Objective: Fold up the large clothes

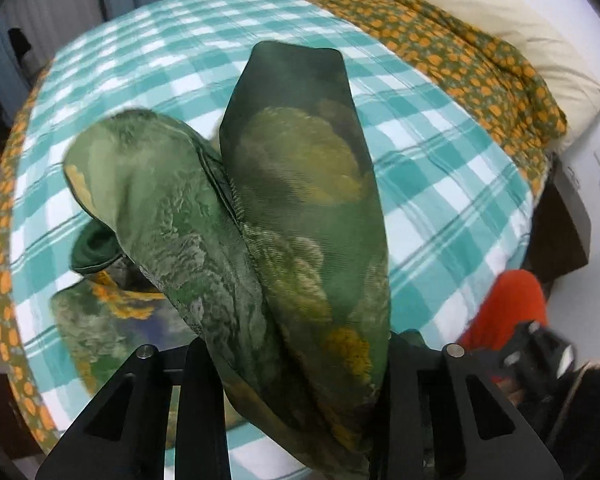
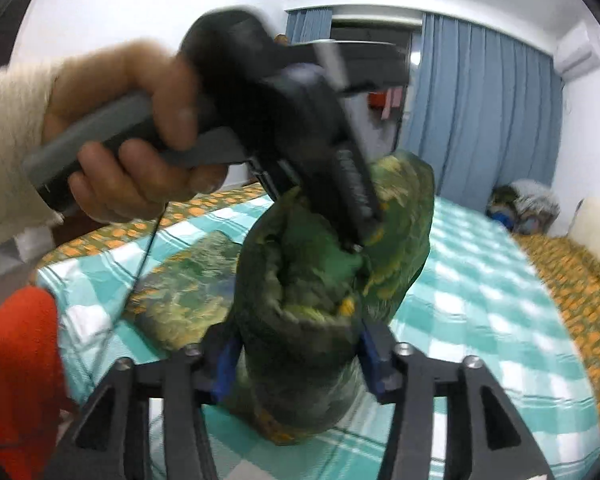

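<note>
A large green garment [image 1: 300, 208] with yellow and pale print hangs bunched above the bed. In the left wrist view it fills the gap between the black fingers of my left gripper [image 1: 300, 364], which is shut on it. The right wrist view shows that left gripper [image 2: 360, 236], held by a hand [image 2: 140, 152], biting into the top of the bundle. Lower down, my right gripper [image 2: 300, 360] has its blue pads [image 2: 225, 360] against both sides of the garment [image 2: 312, 280]. More of the printed cloth [image 2: 184, 292] lies on the sheet; whether it is joined is hidden.
The bed has a teal checked sheet [image 1: 440, 168] over an orange-flowered quilt [image 1: 480, 68], with a cream pillow [image 1: 512, 28] along one side. A bundle of clothes [image 2: 524, 208] sits at the far corner by blue curtains [image 2: 480, 112]. A red trouser leg [image 1: 508, 304] stands beside the bed.
</note>
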The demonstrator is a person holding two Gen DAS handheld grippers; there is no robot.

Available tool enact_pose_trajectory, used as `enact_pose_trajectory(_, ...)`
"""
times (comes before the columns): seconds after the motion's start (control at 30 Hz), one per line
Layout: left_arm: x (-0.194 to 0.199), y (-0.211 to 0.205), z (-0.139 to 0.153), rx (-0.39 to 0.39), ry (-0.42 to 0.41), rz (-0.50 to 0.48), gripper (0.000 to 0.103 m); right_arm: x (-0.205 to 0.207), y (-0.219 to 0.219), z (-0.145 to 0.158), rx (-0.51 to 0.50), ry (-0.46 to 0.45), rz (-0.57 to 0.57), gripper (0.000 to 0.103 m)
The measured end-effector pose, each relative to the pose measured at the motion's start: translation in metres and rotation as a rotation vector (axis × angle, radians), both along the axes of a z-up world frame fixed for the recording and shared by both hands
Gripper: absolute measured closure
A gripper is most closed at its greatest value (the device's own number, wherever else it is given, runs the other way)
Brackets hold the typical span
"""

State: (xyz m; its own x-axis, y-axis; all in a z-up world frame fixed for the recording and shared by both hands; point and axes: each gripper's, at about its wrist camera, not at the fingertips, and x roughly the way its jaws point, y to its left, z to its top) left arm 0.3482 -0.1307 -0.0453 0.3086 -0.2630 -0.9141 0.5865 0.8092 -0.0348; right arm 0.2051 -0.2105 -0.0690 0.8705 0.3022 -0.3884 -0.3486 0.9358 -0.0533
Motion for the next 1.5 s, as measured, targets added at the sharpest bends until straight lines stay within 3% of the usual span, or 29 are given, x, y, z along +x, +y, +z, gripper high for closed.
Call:
enact_pose_trajectory(0.1, 0.015, 0.048, -0.001, -0.013, -0.001, 0.062, 0.071, -0.006, -0.013, 0.005, 0.074, 0.032, 0.030, 0.037)
enact_pose_trajectory(0.3, 0.037, 0.149, -0.031, -0.020, -0.011, 0.172, 0.071, 0.032, -0.049, -0.013, 0.187, 0.200, -0.057, 0.037)
enact_pose_trajectory(0.37, 0.041, 0.174, -0.044, -0.028, 0.010, 0.211, 0.071, 0.049, -0.047, -0.016, 0.194, 0.225, -0.058, 0.049)
enact_pose_trajectory(0.5, 0.048, 0.219, -0.068, -0.070, 0.036, 0.292, 0.070, 0.090, -0.011, -0.017, 0.137, 0.275, -0.001, 0.060)
enact_pose_trajectory(0.6, 0.051, 0.239, -0.078, -0.114, 0.041, 0.324, 0.070, 0.117, 0.023, -0.028, 0.112, 0.339, 0.074, 0.061)
enact_pose_trajectory(0.73, 0.061, 0.258, -0.100, -0.135, 0.054, 0.358, 0.068, 0.147, 0.066, -0.067, 0.023, 0.446, 0.123, 0.061)
enact_pose_trajectory(0.83, 0.066, 0.271, -0.129, -0.162, 0.104, 0.387, 0.063, 0.159, 0.080, -0.089, -0.005, 0.503, 0.120, 0.061)
enact_pose_trajectory(0.93, 0.067, 0.287, -0.157, -0.252, 0.150, 0.431, 0.058, 0.167, 0.079, -0.114, 0.026, 0.583, 0.116, 0.061)
enact_pose_trajectory(1.07, 0.067, 0.296, -0.167, -0.320, 0.165, 0.460, 0.057, 0.168, 0.078, -0.127, 0.051, 0.597, 0.104, 0.062)
enact_pose_trajectory(1.2, 0.064, 0.297, -0.160, -0.318, 0.161, 0.455, 0.056, 0.169, 0.082, -0.112, 0.030, 0.608, 0.099, 0.061)
enact_pose_trajectory(1.3, 0.061, 0.301, -0.158, -0.347, 0.173, 0.456, 0.055, 0.178, 0.082, -0.075, 0.047, 0.599, 0.114, 0.061)
enact_pose_trajectory(1.5, 0.060, 0.304, -0.162, -0.359, 0.169, 0.459, 0.054, 0.244, 0.103, -0.032, 0.088, 0.567, 0.099, 0.061)
